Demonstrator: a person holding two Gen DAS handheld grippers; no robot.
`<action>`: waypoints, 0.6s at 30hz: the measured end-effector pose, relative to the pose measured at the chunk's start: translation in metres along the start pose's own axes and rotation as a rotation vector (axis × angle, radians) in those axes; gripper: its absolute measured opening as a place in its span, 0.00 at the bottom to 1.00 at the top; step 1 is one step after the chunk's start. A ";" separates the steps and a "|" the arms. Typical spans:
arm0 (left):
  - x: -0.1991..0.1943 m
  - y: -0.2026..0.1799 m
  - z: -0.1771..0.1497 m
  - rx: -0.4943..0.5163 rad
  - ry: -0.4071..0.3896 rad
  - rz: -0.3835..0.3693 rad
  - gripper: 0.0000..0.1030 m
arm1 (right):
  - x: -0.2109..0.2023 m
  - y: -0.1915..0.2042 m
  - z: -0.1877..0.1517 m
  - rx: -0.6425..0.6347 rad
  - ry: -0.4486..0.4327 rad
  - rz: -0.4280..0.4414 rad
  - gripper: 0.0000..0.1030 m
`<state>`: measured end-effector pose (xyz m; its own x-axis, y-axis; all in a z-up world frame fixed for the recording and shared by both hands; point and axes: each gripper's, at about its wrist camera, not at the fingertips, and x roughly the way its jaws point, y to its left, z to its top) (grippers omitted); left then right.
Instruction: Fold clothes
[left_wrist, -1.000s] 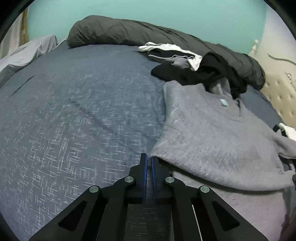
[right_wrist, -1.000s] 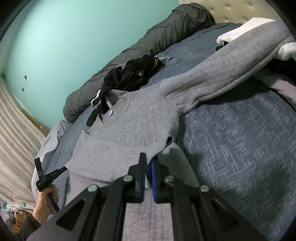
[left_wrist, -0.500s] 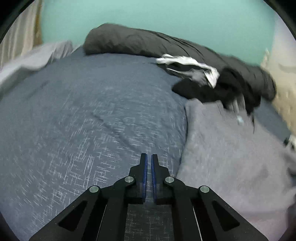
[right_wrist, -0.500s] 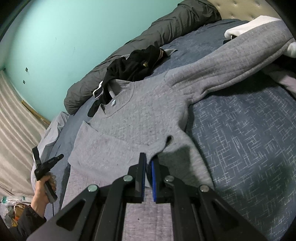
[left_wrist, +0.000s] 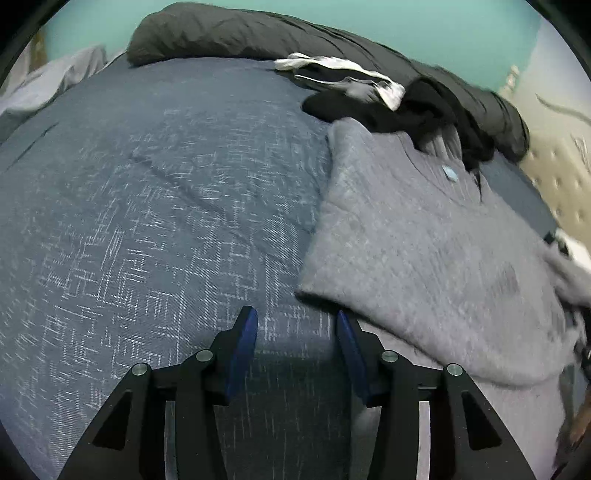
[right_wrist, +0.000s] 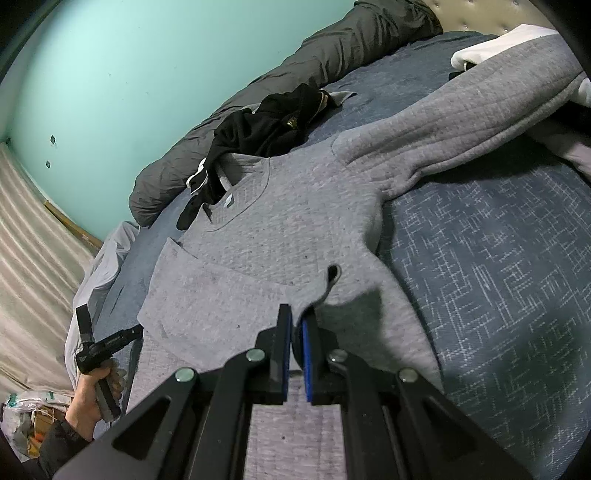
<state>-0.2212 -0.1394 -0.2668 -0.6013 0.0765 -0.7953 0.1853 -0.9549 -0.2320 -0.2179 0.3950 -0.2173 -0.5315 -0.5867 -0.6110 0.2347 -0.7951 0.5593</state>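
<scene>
The grey sweatshirt (right_wrist: 295, 225) lies face up on the bed (left_wrist: 155, 206), its body spread toward 12 o'clock in the right wrist view, one sleeve (right_wrist: 454, 122) running off to 2 o'clock and a folded flap (right_wrist: 207, 299) laid across the lower body at 9 o'clock. It looks like thick quilted knit: soft, floppy, moderately heavy for cloth, and grippy rather than slick, so it should drape and drag on the bedcover rather than slide. Hems, cuffs and fold corners are the sensible places to pinch.

The right tongs (right_wrist: 296, 332) are closed on a small pucker of the sweatshirt near the folded edge. The left tongs (left_wrist: 295, 328) stand apart, holding nothing, over bare bedcover, with the flap's corner (left_wrist: 310, 291) just beyond them at 1 o'clock.

The sleeve's cuff runs out of frame at the upper right. A black garment (right_wrist: 266, 125) covers part of the collar. The left wrist view is blurred along its right edge, so the sweatshirt's far side is hard to read there.
</scene>
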 end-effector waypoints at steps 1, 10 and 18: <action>0.001 0.002 0.001 -0.008 -0.006 -0.003 0.48 | 0.000 -0.001 0.000 0.001 0.000 -0.001 0.05; 0.003 0.005 0.007 -0.032 -0.045 -0.079 0.44 | 0.002 0.000 0.000 0.004 0.006 -0.001 0.05; -0.010 0.010 0.009 -0.069 -0.057 -0.116 0.43 | 0.002 -0.002 0.001 0.014 0.007 -0.004 0.05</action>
<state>-0.2205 -0.1521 -0.2562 -0.6649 0.1672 -0.7280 0.1633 -0.9185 -0.3600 -0.2203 0.3957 -0.2191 -0.5266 -0.5844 -0.6174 0.2212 -0.7954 0.5642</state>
